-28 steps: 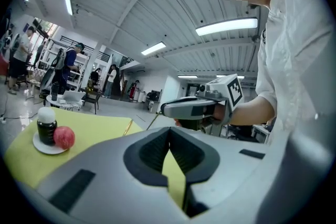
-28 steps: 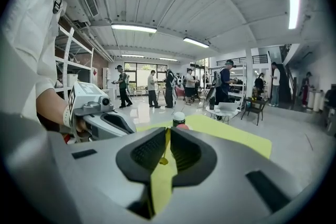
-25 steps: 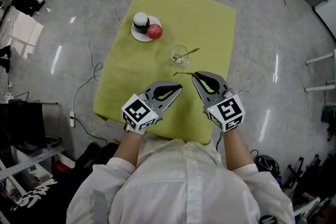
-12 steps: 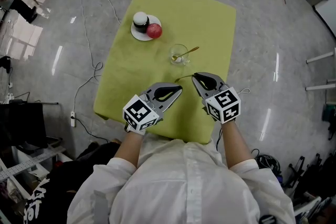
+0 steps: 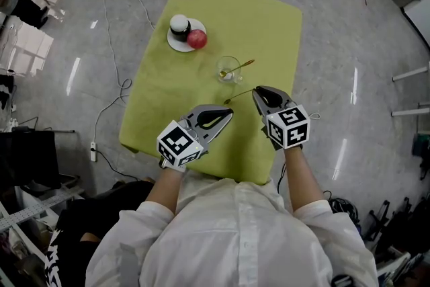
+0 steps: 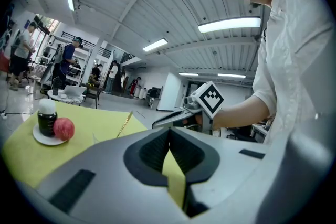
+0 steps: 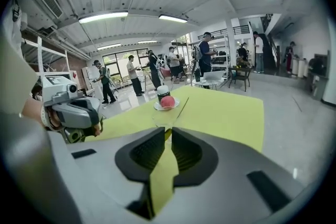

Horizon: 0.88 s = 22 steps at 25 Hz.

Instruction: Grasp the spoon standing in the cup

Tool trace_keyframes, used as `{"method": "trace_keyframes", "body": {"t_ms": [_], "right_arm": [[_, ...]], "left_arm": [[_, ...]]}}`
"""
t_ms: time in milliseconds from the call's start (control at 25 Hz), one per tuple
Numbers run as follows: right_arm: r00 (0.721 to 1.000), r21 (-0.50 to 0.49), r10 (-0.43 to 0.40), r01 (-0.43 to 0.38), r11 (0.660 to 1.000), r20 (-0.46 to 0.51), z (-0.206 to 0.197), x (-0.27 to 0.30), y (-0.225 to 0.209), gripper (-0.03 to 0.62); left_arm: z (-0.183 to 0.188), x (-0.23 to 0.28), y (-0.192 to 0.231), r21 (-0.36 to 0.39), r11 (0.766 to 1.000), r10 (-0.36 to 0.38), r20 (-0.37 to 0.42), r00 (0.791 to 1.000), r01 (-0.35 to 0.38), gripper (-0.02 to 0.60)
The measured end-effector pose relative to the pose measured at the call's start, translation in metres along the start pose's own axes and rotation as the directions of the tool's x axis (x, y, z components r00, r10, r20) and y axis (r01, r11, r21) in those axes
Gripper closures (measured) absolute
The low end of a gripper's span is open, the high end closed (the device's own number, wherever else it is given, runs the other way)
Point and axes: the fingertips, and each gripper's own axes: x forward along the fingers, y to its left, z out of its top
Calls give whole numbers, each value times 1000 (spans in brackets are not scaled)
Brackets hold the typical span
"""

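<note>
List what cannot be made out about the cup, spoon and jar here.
- Cup, right gripper view: base hidden behind the fingers.
- Cup, left gripper view: mostly hidden by that gripper's fingers; only the spoon handle shows clearly.
- Jar, head view: any print too small to read.

Spoon (image 5: 243,66) in cup (image 5: 228,69), mid-table (image 5: 255,17); plate (image 5: 180,44) behind, leftward.

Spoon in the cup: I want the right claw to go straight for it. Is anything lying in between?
Yes: a thin second spoon lies on the tablecloth between the right claw and the cup. The claw's jaws have just been opening to a narrow gap; that spoon's end seems at their tips.
</note>
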Motion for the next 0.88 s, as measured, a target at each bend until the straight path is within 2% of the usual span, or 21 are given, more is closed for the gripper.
{"method": "trace_keyframes", "body": {"t_ms": [200,880], "right_arm": [[998,-18,-54,53,998,-20,1,4,-11,555],[992,-93,-130,129,987,-4,13,-3,-25,549]], "left_arm": [[2,-1,2,-1,1000,5,2,1000,-5,578],[5,0,6,4,1000,7,9,1000,-8,578]]}}
